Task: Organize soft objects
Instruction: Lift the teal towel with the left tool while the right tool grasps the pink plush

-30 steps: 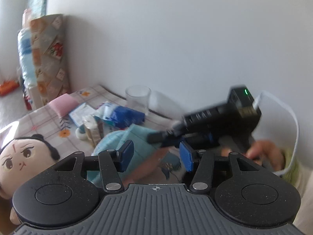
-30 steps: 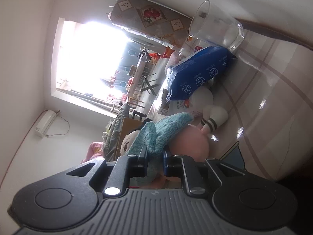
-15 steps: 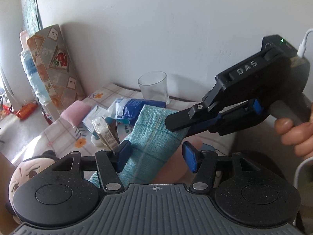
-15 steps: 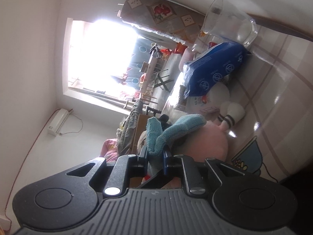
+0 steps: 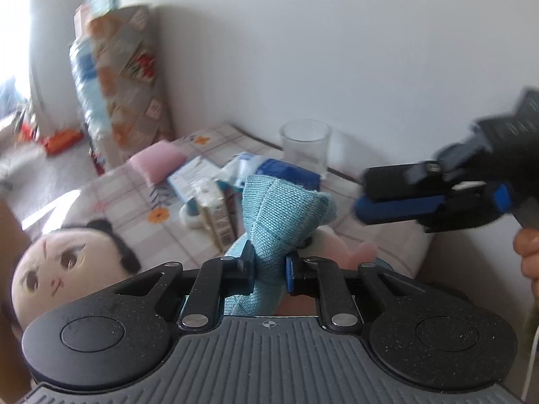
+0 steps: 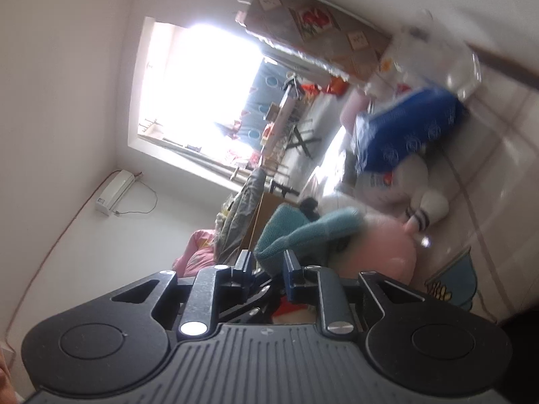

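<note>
One teal cloth (image 5: 283,215) | pinched in left gripper (image 5: 268,266) | long axis upright

Both our tools look the same from their own cams: ribbed grey housing at bottom w/ a small crosshair mark at centre, two speckled matte-black round lobes each w/ a raised disc, black link arms pinned by silver screws. Left gripper (image 5: 268,266) has dark blue pads on its fingers (image 5: 290,274); right gripper (image 6: 267,267) has the same. Seen from the left cam, the right gripper (image 5: 397,198) is a black body w/ long blue pads, blurred. Bare skin of our right hand (image 5: 528,256) shows at the frame edge, a thin white cable beside it.
</note>
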`<state>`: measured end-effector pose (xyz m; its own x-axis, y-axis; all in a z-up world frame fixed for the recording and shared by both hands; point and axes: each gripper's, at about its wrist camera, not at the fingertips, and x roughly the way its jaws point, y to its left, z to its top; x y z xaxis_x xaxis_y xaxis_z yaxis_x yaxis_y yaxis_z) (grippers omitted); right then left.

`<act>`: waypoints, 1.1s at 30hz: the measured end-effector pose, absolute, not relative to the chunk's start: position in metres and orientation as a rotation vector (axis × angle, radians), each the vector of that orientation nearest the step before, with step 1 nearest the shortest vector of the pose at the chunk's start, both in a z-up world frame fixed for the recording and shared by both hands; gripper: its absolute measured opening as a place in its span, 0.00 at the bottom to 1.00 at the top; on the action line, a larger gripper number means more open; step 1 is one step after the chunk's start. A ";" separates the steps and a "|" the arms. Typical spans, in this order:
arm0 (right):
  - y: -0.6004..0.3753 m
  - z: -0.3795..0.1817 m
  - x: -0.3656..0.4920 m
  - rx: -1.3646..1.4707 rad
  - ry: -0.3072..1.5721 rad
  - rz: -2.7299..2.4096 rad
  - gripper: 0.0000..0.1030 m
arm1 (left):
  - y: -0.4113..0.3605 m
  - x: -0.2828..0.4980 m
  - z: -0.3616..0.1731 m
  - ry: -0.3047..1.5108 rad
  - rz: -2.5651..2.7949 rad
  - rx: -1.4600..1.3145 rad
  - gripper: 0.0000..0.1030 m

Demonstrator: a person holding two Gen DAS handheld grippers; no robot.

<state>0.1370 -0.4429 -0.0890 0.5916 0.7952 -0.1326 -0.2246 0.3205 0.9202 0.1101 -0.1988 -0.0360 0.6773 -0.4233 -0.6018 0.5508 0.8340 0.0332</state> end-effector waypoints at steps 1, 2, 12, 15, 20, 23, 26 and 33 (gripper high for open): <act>-0.444 -0.086 0.136 1.024 0.643 0.724 0.23 | -0.192 0.113 -0.035 0.629 -0.542 0.179 0.14; -0.445 -0.083 0.135 1.010 0.632 0.711 0.24 | -0.187 0.115 -0.034 0.636 -0.534 0.141 0.14; -0.432 -0.068 0.132 0.793 0.631 0.552 0.55 | -0.127 0.111 -0.012 0.637 -0.474 -0.143 0.14; -0.419 -0.068 0.138 0.722 0.663 0.497 0.69 | -0.114 0.105 -0.006 0.623 -0.466 -0.203 0.14; -0.392 -0.073 0.155 0.579 0.746 0.424 0.89 | -0.098 0.101 -0.003 0.612 -0.453 -0.252 0.14; -0.375 -0.077 0.164 0.488 0.783 0.392 0.94 | -0.094 0.104 -0.006 0.622 -0.446 -0.267 0.14; -0.363 -0.086 0.171 0.460 0.829 0.381 0.94 | -0.088 0.106 -0.010 0.634 -0.441 -0.286 0.14; -0.362 -0.100 0.166 0.473 0.856 0.348 0.81 | -0.081 0.107 -0.019 0.652 -0.437 -0.296 0.14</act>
<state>0.1660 -0.3619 -0.0997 0.6103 0.4738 -0.6349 -0.1039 0.8423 0.5289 0.1065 -0.0812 -0.0190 0.7096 -0.4783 -0.5173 0.2962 0.8687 -0.3970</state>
